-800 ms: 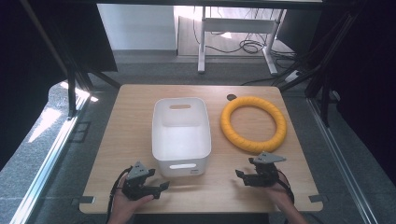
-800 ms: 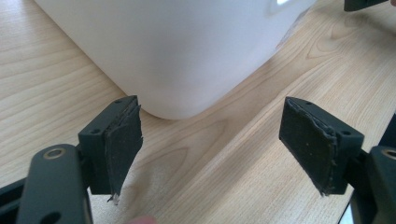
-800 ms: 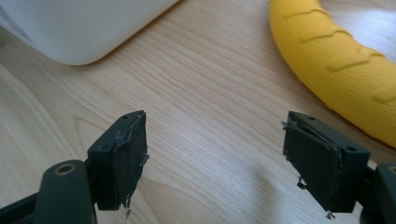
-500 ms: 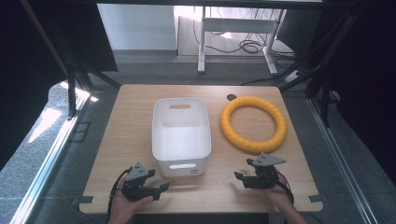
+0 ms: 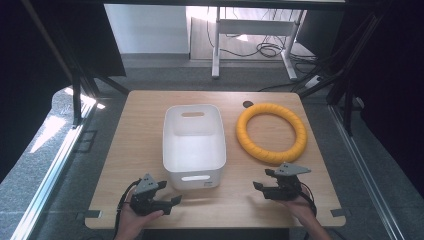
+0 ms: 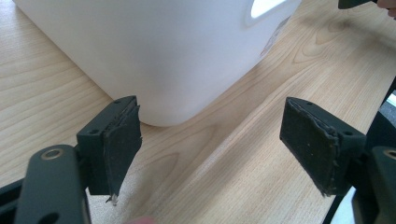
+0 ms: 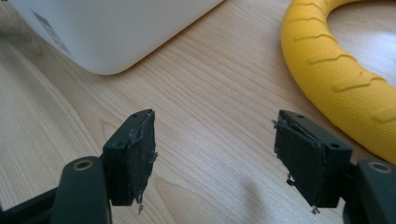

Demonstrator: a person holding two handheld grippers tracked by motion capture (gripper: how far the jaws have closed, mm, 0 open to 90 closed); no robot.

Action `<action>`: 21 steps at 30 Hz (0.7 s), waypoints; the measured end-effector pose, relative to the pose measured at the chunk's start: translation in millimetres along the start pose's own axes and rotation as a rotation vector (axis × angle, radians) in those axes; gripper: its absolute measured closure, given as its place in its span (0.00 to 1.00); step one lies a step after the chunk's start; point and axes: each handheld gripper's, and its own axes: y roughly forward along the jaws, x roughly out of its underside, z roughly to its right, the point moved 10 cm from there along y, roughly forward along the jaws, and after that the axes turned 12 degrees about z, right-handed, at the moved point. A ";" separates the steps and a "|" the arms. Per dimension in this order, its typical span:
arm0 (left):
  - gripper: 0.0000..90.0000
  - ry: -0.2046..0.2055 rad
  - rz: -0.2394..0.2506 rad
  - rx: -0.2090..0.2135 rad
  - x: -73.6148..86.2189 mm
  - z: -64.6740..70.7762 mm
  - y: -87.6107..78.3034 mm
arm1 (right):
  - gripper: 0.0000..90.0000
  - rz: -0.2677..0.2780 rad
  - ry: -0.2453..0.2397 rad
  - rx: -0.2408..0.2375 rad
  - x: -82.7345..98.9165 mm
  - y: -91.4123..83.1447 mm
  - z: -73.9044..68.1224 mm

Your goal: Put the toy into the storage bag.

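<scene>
holding both grippers low at the frame's bottom, left gripper [image 5: 172,201] and right gripper [image 5: 260,186], fingers wide apart, gripping nothing. yellow ribbed ring [image 5: 271,132] at right of centre on the worktop [image 5: 135,135] looks light, springy; i'd pinch its near arc. white plastic bin [image 5: 194,140] at centre: its label is unreadable.

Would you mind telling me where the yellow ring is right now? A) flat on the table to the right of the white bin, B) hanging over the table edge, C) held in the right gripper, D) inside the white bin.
A: the yellow ring lies flat on the table beside the white bin, and the right gripper is open with nothing between its jaws.
</scene>
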 end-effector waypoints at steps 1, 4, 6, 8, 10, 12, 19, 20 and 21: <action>0.23 0.001 -0.002 -0.004 -0.5 -0.6 -0.9 | 0.34 -0.005 -0.008 0.006 -1.0 -1.0 0.2; 0.23 -0.003 0.002 -0.011 -1.9 -2.7 -3.1 | 0.35 -0.006 -0.026 0.015 -5.2 -3.4 0.4; 0.23 -0.008 0.005 -0.018 -2.8 -5.3 -4.8 | 0.35 -0.004 -0.024 0.006 -9.3 -5.3 0.4; 0.23 -0.013 0.011 -0.024 -4.7 -7.6 -6.5 | 0.34 -0.008 -0.028 0.003 -12.7 -6.7 1.7; 0.23 -0.014 0.018 -0.025 -6.9 -7.7 -8.0 | 0.34 -0.010 -0.028 -0.007 -18.3 -8.2 2.6; 0.23 -0.012 0.021 -0.025 -8.1 -7.2 -9.0 | 0.34 -0.019 -0.025 -0.015 -23.1 -8.3 2.7; 0.23 -0.010 0.019 -0.016 -8.0 -3.2 -8.1 | 0.33 -0.080 -0.075 -0.040 -48.3 -12.3 8.2; 0.23 -0.010 0.019 -0.016 -8.0 -3.2 -8.1 | 0.33 -0.082 -0.082 -0.037 -53.8 -13.6 11.7; 0.23 -0.011 0.016 -0.014 -6.9 -2.8 -6.7 | 0.33 -0.086 -0.086 -0.040 -58.6 -14.8 14.8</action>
